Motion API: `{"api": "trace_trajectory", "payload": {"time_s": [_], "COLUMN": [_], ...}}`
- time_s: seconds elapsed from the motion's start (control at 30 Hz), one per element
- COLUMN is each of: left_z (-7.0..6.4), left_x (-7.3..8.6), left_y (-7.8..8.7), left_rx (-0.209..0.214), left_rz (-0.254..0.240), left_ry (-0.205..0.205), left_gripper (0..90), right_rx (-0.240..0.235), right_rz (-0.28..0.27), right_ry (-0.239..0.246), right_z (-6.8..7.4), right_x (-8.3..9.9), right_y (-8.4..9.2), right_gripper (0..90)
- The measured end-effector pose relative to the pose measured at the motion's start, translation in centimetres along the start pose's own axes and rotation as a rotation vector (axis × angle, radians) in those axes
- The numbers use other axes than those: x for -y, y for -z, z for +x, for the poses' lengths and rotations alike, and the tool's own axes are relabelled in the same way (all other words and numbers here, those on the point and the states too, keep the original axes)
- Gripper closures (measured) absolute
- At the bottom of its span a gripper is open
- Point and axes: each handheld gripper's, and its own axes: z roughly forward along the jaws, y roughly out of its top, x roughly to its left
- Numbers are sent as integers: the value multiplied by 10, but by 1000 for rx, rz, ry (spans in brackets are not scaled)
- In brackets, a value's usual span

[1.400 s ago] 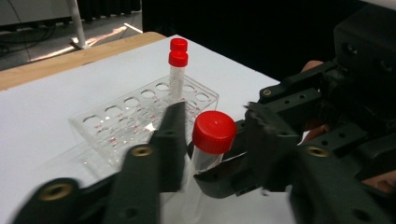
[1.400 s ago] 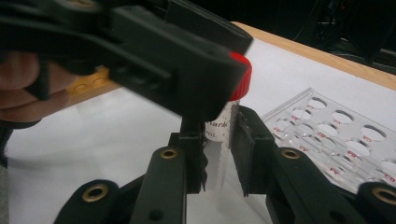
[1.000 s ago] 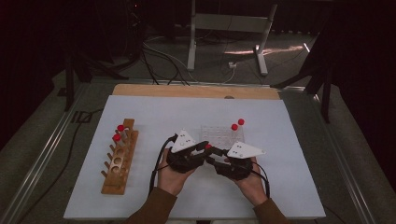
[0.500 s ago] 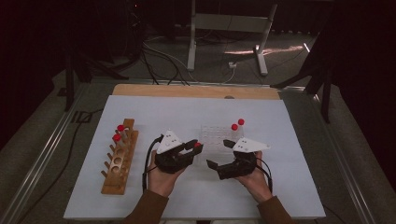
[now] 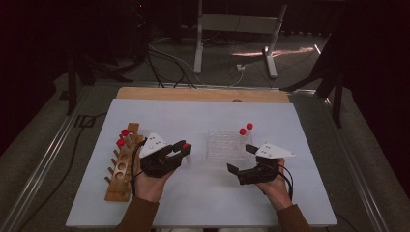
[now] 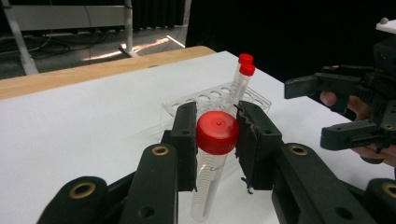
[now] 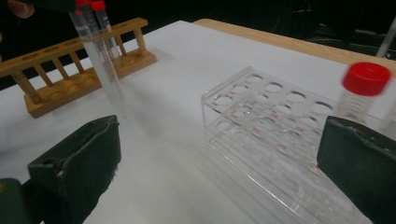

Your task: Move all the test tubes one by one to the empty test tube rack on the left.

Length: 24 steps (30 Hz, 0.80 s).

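While the wooden rack (image 5: 122, 162) stands at the tabletop's (image 5: 203, 116) left edge, the left hand-held gripper (image 5: 180, 151) beside it clamps a red-capped test tube (image 6: 211, 158) just below its cap; further right sits the clear plastic rack (image 5: 225, 144), and the right hand-held gripper (image 5: 240, 158), jaws just spread wide, holds nothing.

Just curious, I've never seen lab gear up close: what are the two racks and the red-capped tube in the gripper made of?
The brown rack with round holes looks like unvarnished wood: pale grain, dowel posts. The see-through rack seems clear, glossy plastic, since the table shows through it. The red-capped tube is transparent, probably plastic though possibly glass, with a matte ribbed cap; the left gripper clamps it.
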Motion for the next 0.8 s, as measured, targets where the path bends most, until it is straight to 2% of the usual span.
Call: {"api": "trace_trajectory", "payload": {"time_s": [0.23, 0.5, 0.8], "left_z": [10, 26, 41], "left_x": [-3, -7, -12], "left_y": [15, 38, 62], "left_rx": [-26, -63, -141], "left_rz": [-22, -47, -76], "left_ry": [9, 30, 34], "left_gripper": [709, 709, 709], "right_rx": [27, 24, 32], "right_rz": [-35, -42, -51], "right_ry": [-26, -23, -28], "right_z": [-10, -11, -13], "right_x": [1, 1, 1], "right_y": [11, 11, 14], "right_gripper": [0, 0, 0]}}
